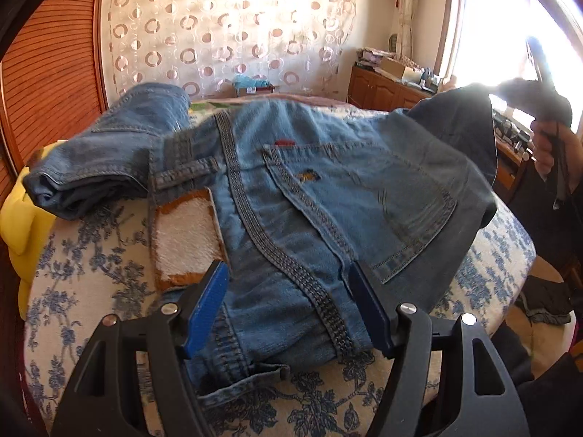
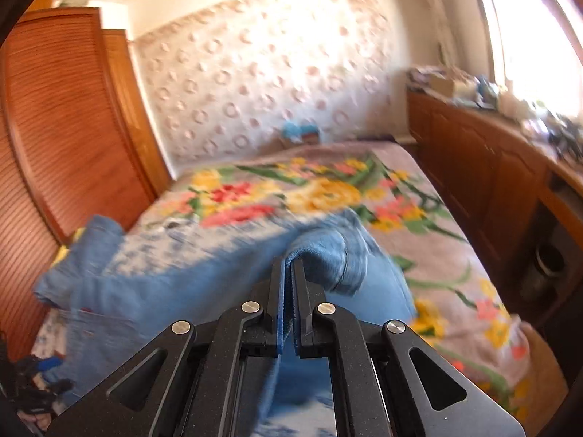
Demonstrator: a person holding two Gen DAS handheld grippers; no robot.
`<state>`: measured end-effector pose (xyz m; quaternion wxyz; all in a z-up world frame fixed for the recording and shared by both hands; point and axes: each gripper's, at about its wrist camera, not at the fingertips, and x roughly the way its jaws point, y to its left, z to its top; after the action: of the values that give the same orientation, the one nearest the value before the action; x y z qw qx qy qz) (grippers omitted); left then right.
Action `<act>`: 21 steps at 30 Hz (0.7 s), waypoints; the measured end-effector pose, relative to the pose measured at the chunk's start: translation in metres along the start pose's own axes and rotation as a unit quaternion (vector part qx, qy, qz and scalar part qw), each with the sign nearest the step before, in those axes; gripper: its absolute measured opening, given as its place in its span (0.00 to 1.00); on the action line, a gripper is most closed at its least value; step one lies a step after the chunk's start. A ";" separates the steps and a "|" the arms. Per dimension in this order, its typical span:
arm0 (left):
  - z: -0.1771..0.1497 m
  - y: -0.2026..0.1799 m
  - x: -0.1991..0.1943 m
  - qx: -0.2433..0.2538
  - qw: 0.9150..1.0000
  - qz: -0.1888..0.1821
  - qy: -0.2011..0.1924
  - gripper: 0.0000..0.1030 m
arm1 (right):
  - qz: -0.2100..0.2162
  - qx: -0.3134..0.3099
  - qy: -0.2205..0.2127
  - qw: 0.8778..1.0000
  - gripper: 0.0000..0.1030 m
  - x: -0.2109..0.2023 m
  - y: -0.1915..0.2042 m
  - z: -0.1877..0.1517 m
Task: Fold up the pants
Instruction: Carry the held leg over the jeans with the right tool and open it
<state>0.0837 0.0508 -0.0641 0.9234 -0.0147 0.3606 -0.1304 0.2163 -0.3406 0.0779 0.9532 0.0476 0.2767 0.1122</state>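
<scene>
My left gripper (image 1: pixel 288 302) sits low in the left wrist frame with its blue pads spread wide, one on each side of the seat of the jeans (image 1: pixel 313 196); the pads are beside the cloth and I cannot tell whether they press it. The jeans are faded blue denim, back side up, with a heavy stitched centre seam running diagonally toward me, a back pocket (image 1: pixel 368 215) at centre right bearing a small embroidered mark, and a belt loop at centre left. One leg is bunched into a roll at the left of the frame. They lie on a bedspread (image 1: pixel 87 291) printed with blue flowers.

My right gripper (image 2: pixel 289 273), low centre in its own frame, has its jaws pressed together on a fold of the denim, which hangs lifted off the bed.

Only the left view shows my right hand (image 1: pixel 546 145) at the right edge raising that dark flap. Only the right view, blurred, shows the bright floral blanket (image 2: pixel 328 189) farther up the bed.

An open box (image 1: pixel 255 89) by the curtain in the upper middle holds something turquoise.
</scene>
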 end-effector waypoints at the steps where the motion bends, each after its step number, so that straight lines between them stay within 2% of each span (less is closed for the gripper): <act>1: 0.002 0.002 -0.005 -0.001 1.000 0.001 -0.004 0.67 | 0.007 -0.009 -0.008 1.000 0.00 -0.003 0.012 0.006; 6: 0.007 0.013 -0.026 -0.004 0.999 0.020 -0.027 0.67 | 0.059 -0.039 -0.024 0.997 0.00 -0.008 0.070 0.029; 10: 0.009 0.025 -0.039 -0.012 0.999 0.031 -0.037 0.67 | 0.111 -0.064 -0.020 0.992 0.00 -0.008 0.122 0.029; 14: 0.010 0.029 -0.045 -0.012 0.998 0.041 -0.041 0.67 | 0.175 -0.096 0.005 0.980 0.00 -0.009 0.173 0.008; 21: 0.009 0.026 -0.044 -0.006 0.998 0.048 -0.038 0.67 | 0.184 -0.140 0.062 0.971 0.01 0.010 0.202 -0.043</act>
<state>0.0651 0.0865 -0.0312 0.9416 -0.0074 0.3265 -0.0828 0.1636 -0.1413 0.0670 0.8943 -0.0436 0.3037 0.3258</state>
